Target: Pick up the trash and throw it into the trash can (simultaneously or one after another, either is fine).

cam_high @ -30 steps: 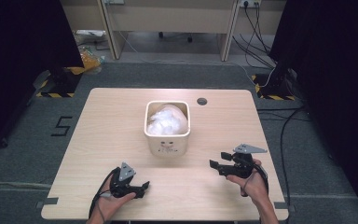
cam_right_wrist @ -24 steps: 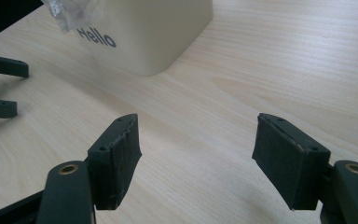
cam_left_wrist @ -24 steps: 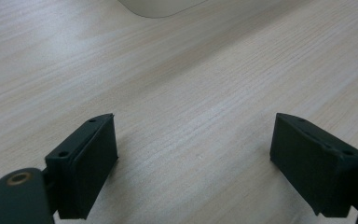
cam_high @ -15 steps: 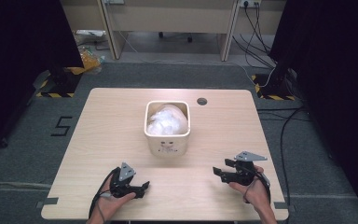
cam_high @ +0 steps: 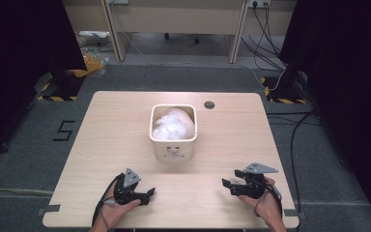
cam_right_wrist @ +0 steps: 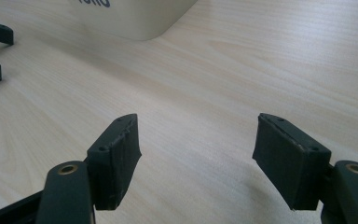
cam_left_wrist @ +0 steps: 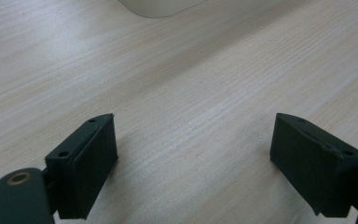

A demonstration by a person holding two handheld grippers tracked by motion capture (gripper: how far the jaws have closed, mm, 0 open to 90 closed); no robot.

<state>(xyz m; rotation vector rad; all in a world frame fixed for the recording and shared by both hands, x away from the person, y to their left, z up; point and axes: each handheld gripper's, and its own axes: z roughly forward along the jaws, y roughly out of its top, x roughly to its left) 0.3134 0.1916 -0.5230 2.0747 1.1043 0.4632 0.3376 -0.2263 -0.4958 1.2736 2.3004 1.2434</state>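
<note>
My left gripper point(cam_high: 142, 194) rests low on the near left part of the table point(cam_high: 106, 125), its jaws spread wide with nothing between them; in the left gripper view only bare wood lies between the pads, and a rounded corner of the cream bin point(cam_left_wrist: 161, 7) shows at the top edge. That bin point(cam_high: 173, 147) stands at the middle of the table, ahead of both my hands and between them, with a crumpled white plastic bag point(cam_high: 174, 126) filling its open top. My right gripper point(cam_high: 232, 184) sits at the near right, jaws likewise wide apart and empty, pointing left across the table. I judge both roughly equally near, so a reach forward and inward from either side would meet the bin's walls.
</note>
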